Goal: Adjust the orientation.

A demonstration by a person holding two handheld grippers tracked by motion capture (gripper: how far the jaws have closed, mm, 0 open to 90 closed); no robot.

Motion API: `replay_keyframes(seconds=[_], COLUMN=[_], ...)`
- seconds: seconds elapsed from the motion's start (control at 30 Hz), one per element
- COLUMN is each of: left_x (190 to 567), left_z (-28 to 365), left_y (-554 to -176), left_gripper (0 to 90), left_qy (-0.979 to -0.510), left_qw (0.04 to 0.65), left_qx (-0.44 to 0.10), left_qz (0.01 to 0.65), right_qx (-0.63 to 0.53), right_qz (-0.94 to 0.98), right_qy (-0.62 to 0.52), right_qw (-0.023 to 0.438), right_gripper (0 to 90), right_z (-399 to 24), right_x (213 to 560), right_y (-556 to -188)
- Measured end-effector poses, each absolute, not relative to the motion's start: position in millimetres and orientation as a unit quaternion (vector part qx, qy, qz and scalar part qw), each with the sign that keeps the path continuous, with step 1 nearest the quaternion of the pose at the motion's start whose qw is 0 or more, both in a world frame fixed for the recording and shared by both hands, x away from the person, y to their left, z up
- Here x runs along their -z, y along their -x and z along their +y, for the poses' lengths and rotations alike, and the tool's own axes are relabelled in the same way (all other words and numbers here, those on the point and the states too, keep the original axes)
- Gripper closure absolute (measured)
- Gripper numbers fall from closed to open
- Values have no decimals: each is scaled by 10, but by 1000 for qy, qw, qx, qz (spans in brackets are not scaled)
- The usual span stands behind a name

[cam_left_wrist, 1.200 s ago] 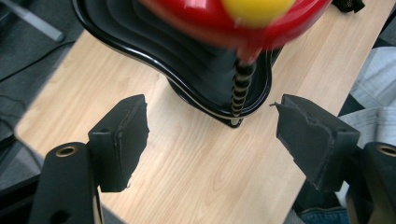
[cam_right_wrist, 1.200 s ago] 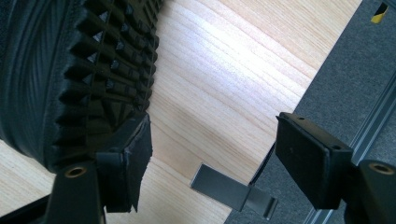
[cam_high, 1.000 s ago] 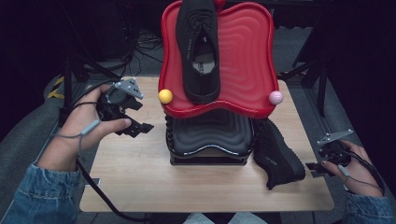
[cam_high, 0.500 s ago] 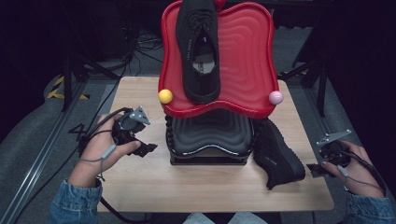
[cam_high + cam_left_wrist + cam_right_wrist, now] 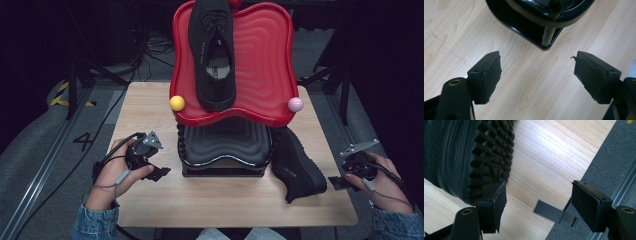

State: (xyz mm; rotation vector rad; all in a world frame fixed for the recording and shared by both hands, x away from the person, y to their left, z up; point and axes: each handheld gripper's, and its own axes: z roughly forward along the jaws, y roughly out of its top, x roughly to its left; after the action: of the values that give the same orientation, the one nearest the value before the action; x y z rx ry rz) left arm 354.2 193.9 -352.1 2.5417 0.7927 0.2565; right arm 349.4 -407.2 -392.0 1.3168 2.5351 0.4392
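From the high view, a wooden table [image 5: 150, 115] carries a two-level rack: a black tray [image 5: 225, 145] below and a red tray [image 5: 260, 65] on top. One black shoe [image 5: 212, 50] lies on the red tray. A second black shoe [image 5: 296, 167] lies on the table, just right of the black tray. The left gripper [image 5: 157, 172] sits near the black tray's left side. The right gripper [image 5: 336, 182] is at the table's right edge, close to the second shoe.

In the left gripper view, the left gripper [image 5: 536, 77] is wide open and holds nothing (just bare table between its jaws). The black tray's corner [image 5: 544, 37] is ahead.

In the right gripper view, the right gripper [image 5: 537, 203] is wide open too. Its left jaw is right up against the shoe's bumpy sole [image 5: 481, 157]; I cannot tell if they touch.
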Motion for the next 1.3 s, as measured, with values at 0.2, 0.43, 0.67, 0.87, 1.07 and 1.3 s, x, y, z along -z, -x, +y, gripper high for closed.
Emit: replay_keyframes(seconds=[0.2, 0.43, 0.67, 0.87, 1.07, 1.3], left_x=[3629, 3713, 3809, 3834, 3866, 3924], left_z=[1938, 1954, 1964, 1957, 1956, 1937], left_y=[-3589, -3645, -3664, -3680, -3682, -3679], left_gripper=[222, 222, 273, 273, 273, 259], left_qy=[-920, -913, -911, -911, -911, -912], left_qw=[249, 245, 237, 234, 233, 228], left_qx=[-74, -81, -80, -72, -69, -62], left_qz=[295, 316, 328, 331, 333, 334], right_qx=[-168, -185, -212, -229, -240, -244], right_qz=[861, 863, 863, 874, 885, 892], right_qy=[-461, -443, -429, -411, -385, -363], right_qw=[136, 157, 162, 121, 104, 114], right_gripper=[259, 255, 507, 787, 900, 899], right_z=[-4056, -4037, -3939, -3810, -3590, -3409], right_x=[3923, 3853, 3638, 3597, 3601, 3677], right_y=[-3492, -3456, -3374, -3367, -3390, -3450])
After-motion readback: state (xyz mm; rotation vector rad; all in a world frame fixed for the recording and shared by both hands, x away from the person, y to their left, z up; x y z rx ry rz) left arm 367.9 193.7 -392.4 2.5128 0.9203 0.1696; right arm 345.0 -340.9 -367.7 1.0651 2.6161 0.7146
